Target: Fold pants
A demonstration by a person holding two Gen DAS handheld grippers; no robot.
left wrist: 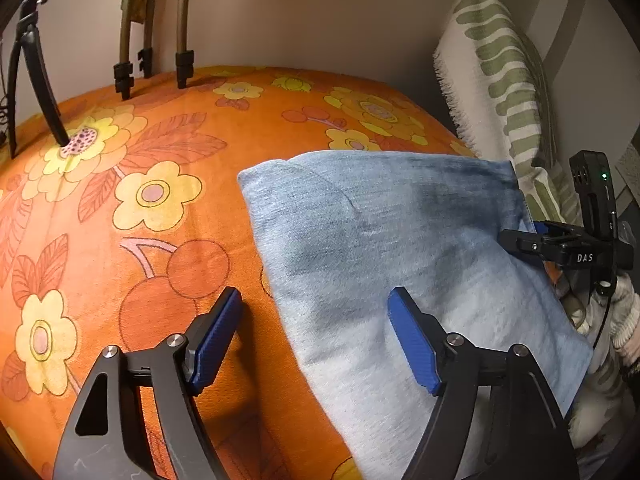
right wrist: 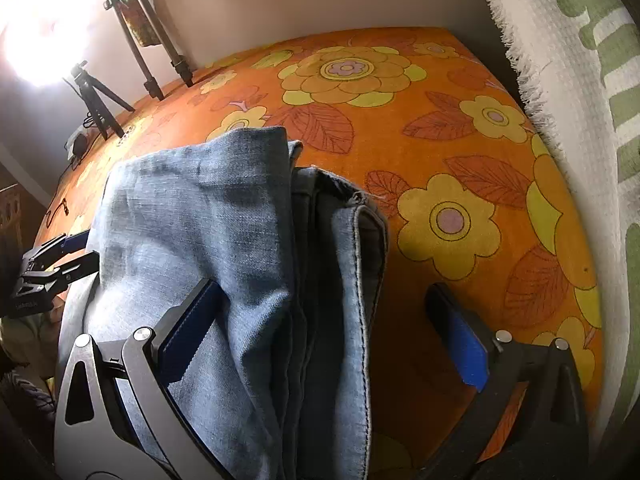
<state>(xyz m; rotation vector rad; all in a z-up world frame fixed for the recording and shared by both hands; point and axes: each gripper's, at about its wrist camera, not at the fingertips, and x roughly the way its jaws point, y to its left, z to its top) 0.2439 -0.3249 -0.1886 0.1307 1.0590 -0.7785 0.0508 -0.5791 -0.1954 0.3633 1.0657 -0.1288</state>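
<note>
Light blue denim pants [left wrist: 400, 248] lie folded into a thick stack on the orange flowered bedspread [left wrist: 160, 152]. My left gripper [left wrist: 316, 332] is open, its jaws straddling the stack's left edge, one finger over the bedspread and one over the denim. My right gripper [right wrist: 324, 332] is open too, straddling the stack's right edge where the stitched hems [right wrist: 362, 280] show. The pants also show in the right wrist view [right wrist: 208, 232]. The right gripper shows at the pants' far edge in the left wrist view [left wrist: 520, 236]. The left gripper shows at left in the right wrist view [right wrist: 76, 252].
A white and green fringed blanket [left wrist: 492, 92] hangs along the right side, also seen in the right wrist view [right wrist: 572, 92]. Tripod legs [left wrist: 40, 76] and stand legs [left wrist: 184, 68] rest on the bed's far side. A bright lamp [right wrist: 40, 24] shines at upper left.
</note>
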